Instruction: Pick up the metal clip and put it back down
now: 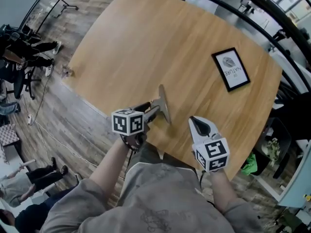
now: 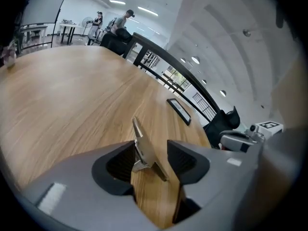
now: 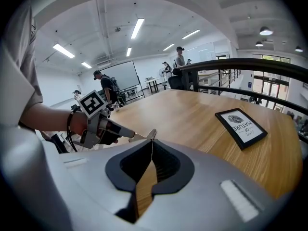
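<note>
Near the front edge of the bench (image 1: 146, 47), the left tool (image 1: 153, 110) pinches the metal clip (image 1: 164, 103), perhaps just above the wood; the right tool (image 1: 197, 122) is pressed together, empty.

I count one flat silver metal clip (image 1: 164, 103), one black-framed white printed card (image 1: 231, 69) at the far right, and one small pale object (image 1: 67, 72) at the far left edge, too small to name, with one round light wooden table (image 1: 146, 42) under them all. My own tools number two grey two-jaw grippers, a left gripper (image 1: 152, 108) and a right gripper (image 1: 193, 120), each carrying one white cube with black square markers (image 1: 128, 122), so two cubes. Far behind the table I make out two standing people (image 3: 103, 86); any others are too small to count.
</note>
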`<action>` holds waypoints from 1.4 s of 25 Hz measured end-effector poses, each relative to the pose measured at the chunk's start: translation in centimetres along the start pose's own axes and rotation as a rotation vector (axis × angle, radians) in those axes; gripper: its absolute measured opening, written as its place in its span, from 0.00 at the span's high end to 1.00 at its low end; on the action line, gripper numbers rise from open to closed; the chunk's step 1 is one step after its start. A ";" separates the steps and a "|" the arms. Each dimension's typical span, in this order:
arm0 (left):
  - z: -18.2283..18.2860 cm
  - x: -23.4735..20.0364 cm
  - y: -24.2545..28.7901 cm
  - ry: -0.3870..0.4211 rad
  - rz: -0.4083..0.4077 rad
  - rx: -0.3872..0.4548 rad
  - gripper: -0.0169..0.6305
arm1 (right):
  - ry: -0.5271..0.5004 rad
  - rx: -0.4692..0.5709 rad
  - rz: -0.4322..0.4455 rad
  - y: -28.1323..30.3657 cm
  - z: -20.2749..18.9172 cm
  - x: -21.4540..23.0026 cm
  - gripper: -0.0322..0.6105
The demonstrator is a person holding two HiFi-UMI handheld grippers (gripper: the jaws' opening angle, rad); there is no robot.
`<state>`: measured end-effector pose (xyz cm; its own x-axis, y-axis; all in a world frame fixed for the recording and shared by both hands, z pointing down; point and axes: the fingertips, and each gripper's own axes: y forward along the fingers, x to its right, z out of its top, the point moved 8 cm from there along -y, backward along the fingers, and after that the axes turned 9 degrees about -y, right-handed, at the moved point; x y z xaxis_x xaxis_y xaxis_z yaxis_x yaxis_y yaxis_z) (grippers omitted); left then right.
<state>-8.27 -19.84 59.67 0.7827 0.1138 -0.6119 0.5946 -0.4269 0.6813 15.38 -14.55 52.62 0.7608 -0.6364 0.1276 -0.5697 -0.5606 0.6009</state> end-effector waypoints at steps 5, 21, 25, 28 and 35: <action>-0.2 -1.5 2.2 -0.093 -0.028 -0.041 0.71 | 0.012 -0.002 -0.013 1.3 -0.5 0.6 0.93; 0.5 -0.2 2.1 -0.340 -0.312 -0.086 0.97 | 0.010 0.009 -0.075 0.9 1.1 0.2 0.93; 2.1 1.7 -0.6 -0.359 -0.370 -0.039 0.97 | -0.019 0.048 -0.096 -1.2 3.6 -0.4 0.93; 3.5 3.1 -3.0 -0.355 -0.397 0.002 0.97 | -0.037 0.082 -0.119 -2.9 5.5 -0.6 0.93; 6.7 5.5 -9.4 -0.364 -0.476 0.084 0.97 | -0.074 0.173 -0.168 -6.3 11.0 -1.9 0.93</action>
<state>-10.81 -21.19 47.23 0.3123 0.0021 -0.9500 0.8361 -0.4753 0.2738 14.07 -15.60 39.92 0.8281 -0.5600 -0.0242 -0.4870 -0.7401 0.4637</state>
